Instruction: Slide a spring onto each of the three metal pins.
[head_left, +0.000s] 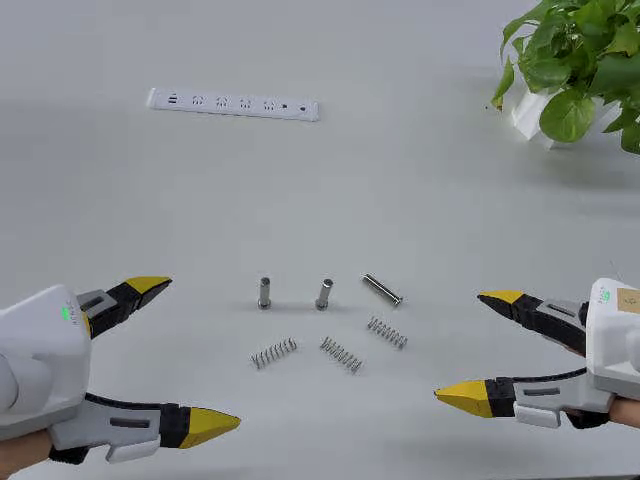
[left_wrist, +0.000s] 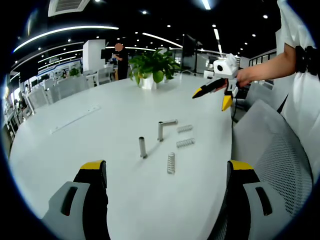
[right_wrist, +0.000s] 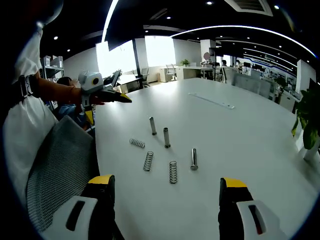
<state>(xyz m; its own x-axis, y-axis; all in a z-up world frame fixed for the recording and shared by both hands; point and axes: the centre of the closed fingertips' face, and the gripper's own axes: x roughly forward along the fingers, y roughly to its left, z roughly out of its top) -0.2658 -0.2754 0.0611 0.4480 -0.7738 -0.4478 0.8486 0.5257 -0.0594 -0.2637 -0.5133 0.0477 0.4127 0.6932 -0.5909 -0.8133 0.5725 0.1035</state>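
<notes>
Where white table (head_left: 420, 190) stands in office (right_wrist: 165, 50) | 3 pins (head_left: 324, 294), 3 springs (head_left: 340, 354) (plant (head_left: 575, 50) beyond)

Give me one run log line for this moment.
left gripper: open, empty | right gripper: open, empty | pins: two upright, one lying | springs: three loose, none fitted

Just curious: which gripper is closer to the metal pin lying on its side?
Right. The right gripper hovers open just right of the lying pin; the left gripper is off to its left, past both upright pins.
</notes>
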